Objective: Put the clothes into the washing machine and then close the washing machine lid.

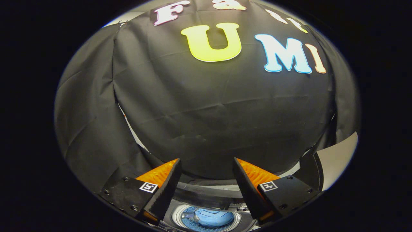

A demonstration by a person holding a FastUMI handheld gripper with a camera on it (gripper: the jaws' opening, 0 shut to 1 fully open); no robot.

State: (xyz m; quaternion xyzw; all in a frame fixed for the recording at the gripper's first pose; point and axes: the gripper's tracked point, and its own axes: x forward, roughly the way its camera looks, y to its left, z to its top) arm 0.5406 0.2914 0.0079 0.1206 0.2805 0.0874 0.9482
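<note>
Below, the gripper (206, 170) is held with its fingers spread wide apart, nothing being gripped between them. Under the gap between the fingers, the round drum opening of the washing machine (206, 196) is seen, and blue clothes (214, 217) are shown lying inside it. The machine's dark upper edge is seen as a band just beneath the fingertips. Beyond the fingers, the background is taken up by the creased black cloth wall (209, 112) of the booth.
</note>
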